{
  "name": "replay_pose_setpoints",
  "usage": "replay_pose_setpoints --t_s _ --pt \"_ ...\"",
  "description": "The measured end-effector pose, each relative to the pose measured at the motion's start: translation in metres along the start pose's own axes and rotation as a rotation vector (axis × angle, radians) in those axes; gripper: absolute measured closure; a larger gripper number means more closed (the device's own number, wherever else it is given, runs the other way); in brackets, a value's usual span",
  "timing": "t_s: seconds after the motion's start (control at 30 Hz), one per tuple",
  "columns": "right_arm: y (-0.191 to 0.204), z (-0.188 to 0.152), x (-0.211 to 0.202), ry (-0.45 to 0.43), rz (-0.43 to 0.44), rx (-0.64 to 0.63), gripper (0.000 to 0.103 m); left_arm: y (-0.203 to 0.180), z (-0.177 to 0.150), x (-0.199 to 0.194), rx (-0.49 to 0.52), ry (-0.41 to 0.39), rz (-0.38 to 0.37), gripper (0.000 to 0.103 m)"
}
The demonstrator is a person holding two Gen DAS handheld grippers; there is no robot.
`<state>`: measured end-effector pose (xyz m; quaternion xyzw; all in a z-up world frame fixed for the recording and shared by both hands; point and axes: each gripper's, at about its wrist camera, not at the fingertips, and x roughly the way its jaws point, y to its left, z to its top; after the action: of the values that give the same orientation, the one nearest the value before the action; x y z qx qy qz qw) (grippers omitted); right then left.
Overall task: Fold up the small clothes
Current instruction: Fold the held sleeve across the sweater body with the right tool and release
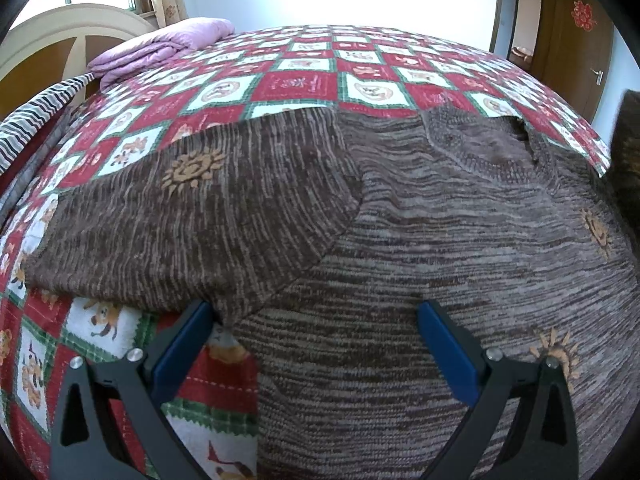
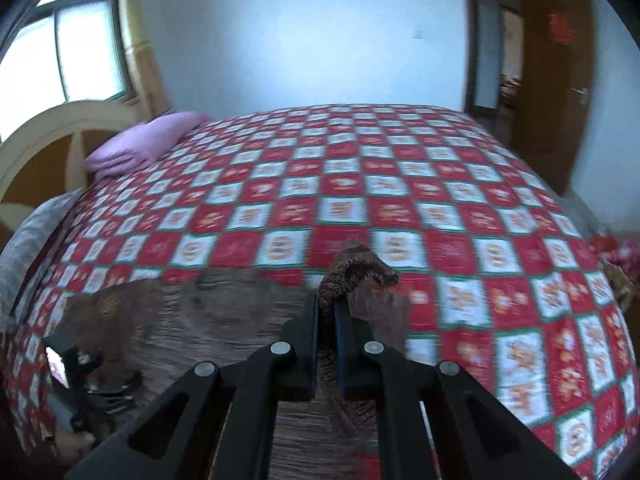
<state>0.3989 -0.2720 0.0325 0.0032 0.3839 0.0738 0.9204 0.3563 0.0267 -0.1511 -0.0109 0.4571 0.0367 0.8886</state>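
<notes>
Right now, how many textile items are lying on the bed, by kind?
Brown knitted sweater: 1
Folded pink quilt: 1
Striped cloth at the bed edge: 1
Total: 3, on the red checked bedspread.

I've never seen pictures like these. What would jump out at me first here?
Probably the bedspread, a loud red-and-white check that covers the whole bed. On its near side lies a brown knitted sweater with small orange sun motifs, one sleeve folded across its body. The right tool pinches a bit of that knit and lifts it, while the left tool hangs open over the sweater's near edge.
</notes>
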Motion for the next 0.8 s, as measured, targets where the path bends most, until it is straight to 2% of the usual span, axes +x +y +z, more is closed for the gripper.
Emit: replay_pose_setpoints --t_s 0.07,0.17,0.23,0.27,0.3,0.37,0.43,0.5,0.6,0.7,0.77,0.8 --pt "0.027 -0.003 0.018 0.012 0.034 -0.018 0.097 0.001 0.000 0.000 -0.003 0.000 -0.003 0.000" --pt "0.064 -0.013 0.059 0.034 0.131 -0.004 0.096 0.000 -0.001 0.000 -0.001 -0.002 0.000 0.000" --pt "0.087 -0.029 0.102 0.104 0.178 -0.006 0.094 0.000 -0.001 0.000 -0.001 -0.003 0.000 0.000" --pt "0.092 -0.036 0.116 0.142 0.189 0.004 0.087 0.000 -0.001 0.000 -0.001 -0.003 -0.001 0.000" --pt "0.096 -0.047 0.132 0.195 0.205 0.018 0.075 0.000 -0.001 0.001 -0.002 -0.003 -0.001 0.000" --pt "0.093 -0.067 0.143 0.238 0.253 0.048 0.067 0.000 -0.001 0.000 -0.002 -0.002 -0.001 0.000" --pt "0.079 -0.086 0.135 0.239 0.301 0.073 0.067 0.000 -0.001 0.000 -0.001 -0.001 -0.001 0.000" --pt "0.055 -0.100 0.117 0.226 0.307 0.082 0.065 0.001 -0.001 0.000 -0.001 0.002 -0.006 0.000" --pt "0.008 -0.116 0.080 0.150 0.232 0.079 0.056 -0.001 0.005 -0.006 0.025 0.020 -0.004 0.000" --pt "-0.034 -0.128 0.052 0.046 0.097 0.069 0.055 -0.017 0.017 -0.025 0.079 0.000 0.003 0.000" --pt "-0.059 -0.136 0.041 -0.010 -0.020 0.069 0.054 -0.032 0.028 -0.035 0.093 0.000 -0.026 0.000" --pt "-0.070 -0.137 0.038 -0.026 -0.048 0.084 0.054 -0.039 0.033 -0.037 0.096 0.011 -0.040 0.000"
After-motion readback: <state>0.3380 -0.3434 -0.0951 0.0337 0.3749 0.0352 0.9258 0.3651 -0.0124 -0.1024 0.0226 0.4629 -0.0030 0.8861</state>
